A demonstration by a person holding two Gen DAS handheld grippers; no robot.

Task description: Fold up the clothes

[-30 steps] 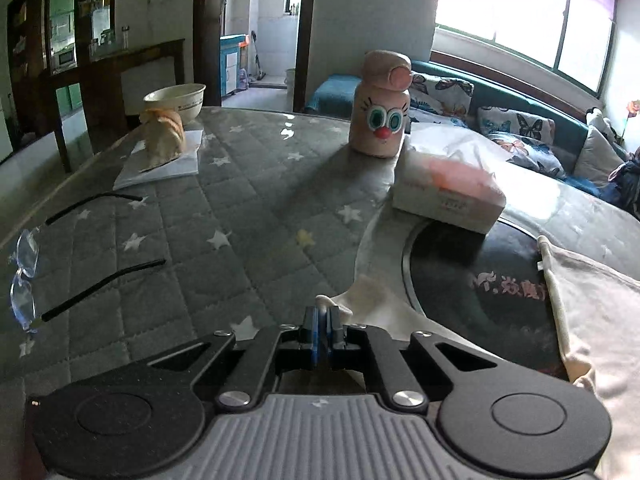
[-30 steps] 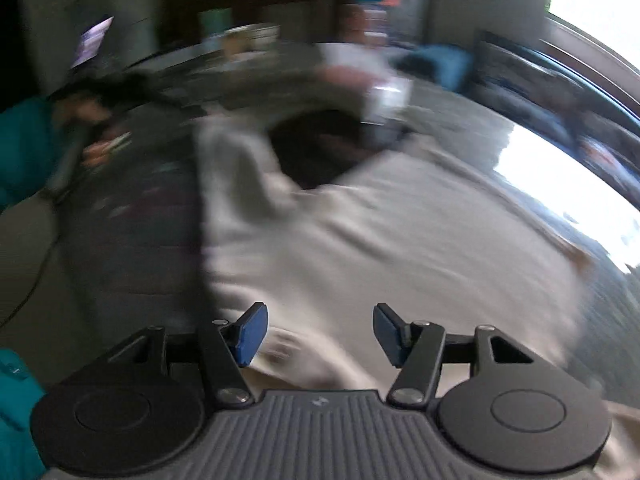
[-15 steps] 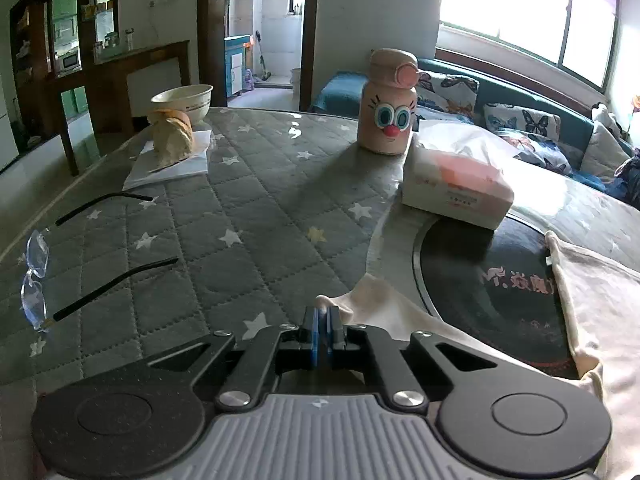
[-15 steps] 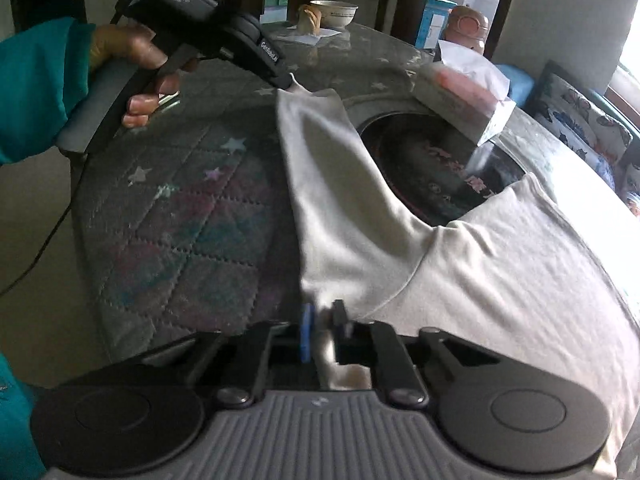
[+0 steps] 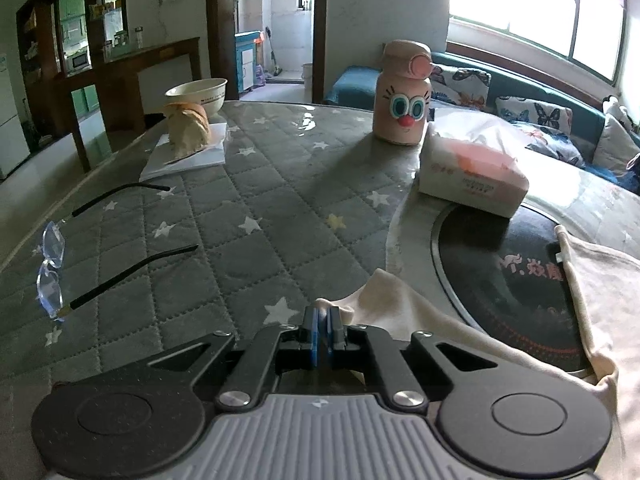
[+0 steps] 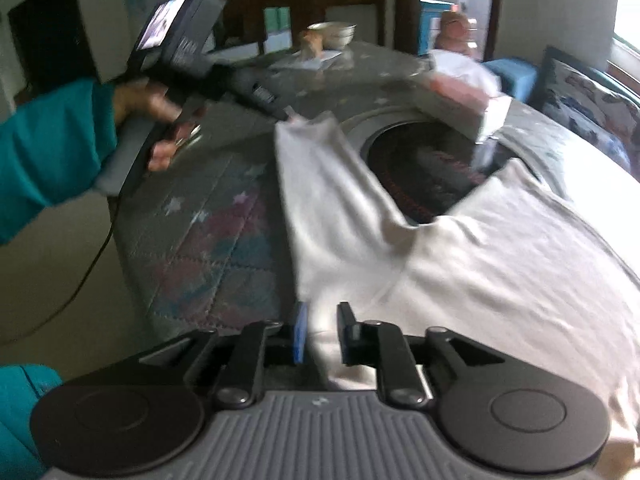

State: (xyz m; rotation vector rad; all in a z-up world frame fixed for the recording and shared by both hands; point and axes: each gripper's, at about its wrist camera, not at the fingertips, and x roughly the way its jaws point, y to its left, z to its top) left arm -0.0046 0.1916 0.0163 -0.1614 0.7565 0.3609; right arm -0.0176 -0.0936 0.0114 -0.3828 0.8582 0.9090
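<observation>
A cream shirt (image 6: 460,264) lies spread on the quilted round table, one sleeve (image 6: 316,184) stretched toward the far side. My left gripper (image 5: 322,320) is shut on the end of that sleeve (image 5: 384,292), low over the table; it also shows in the right wrist view (image 6: 286,116), held by a hand in a teal sleeve. My right gripper (image 6: 322,324) sits at the shirt's near edge, its jaws a little apart with the cloth between them. The right view is blurred.
A tissue box (image 5: 472,176), a pink cartoon bottle (image 5: 402,94), a bowl (image 5: 196,94), bread on paper (image 5: 186,128) and glasses (image 5: 52,256) lie on the grey star-patterned table cover (image 5: 256,200). A dark round inset (image 5: 516,280) lies beside the sleeve.
My right gripper closed on the shirt's near edge half a second ago; its jaws now stand slightly apart. The left gripper stays shut on the sleeve end and has barely moved.
</observation>
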